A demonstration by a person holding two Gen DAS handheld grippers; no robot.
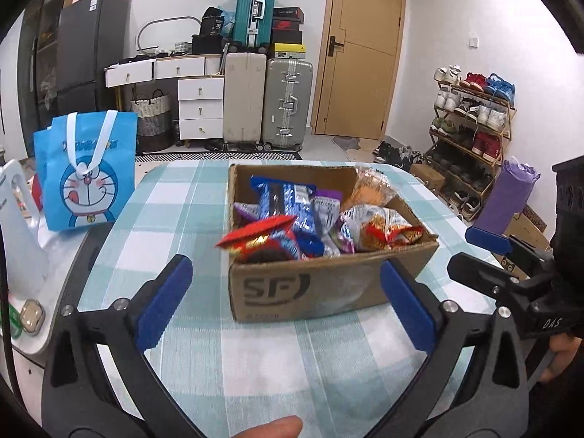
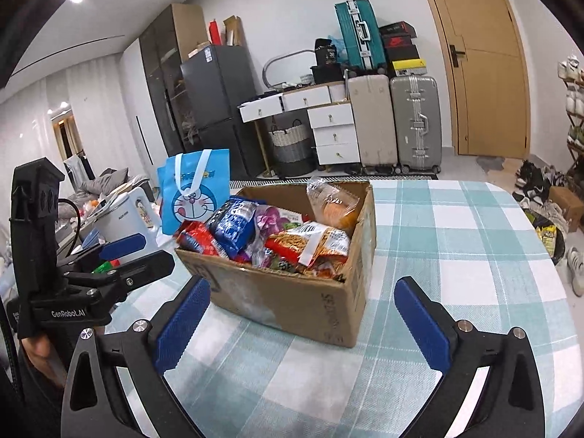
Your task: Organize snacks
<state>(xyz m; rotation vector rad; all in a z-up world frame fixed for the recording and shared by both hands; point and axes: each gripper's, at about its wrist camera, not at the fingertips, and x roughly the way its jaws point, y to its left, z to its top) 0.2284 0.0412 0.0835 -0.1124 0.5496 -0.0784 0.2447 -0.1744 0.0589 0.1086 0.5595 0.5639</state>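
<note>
Checked cloth covered the table [image 1: 175,226], where both claws, left [image 1: 286,301] and right [image 2: 299,323], gaped empty just short of the snack-filled box [image 1: 328,284] ahead, apparently poised to pick a packet next.

worktop [image 1: 153,255]: teal-and-white check cloth | cardboard box [image 1: 328,284]: plain brown, dark printed logo | snack packets [image 1: 292,219]: red, blue, purple, orange, clear | tote bag [image 1: 85,168]: sky blue, white handles, cartoon cat face | left hand-held gripper [image 1: 286,299]: black, blue pads | right hand-held gripper [image 2: 301,321]: black, blue pads
</note>
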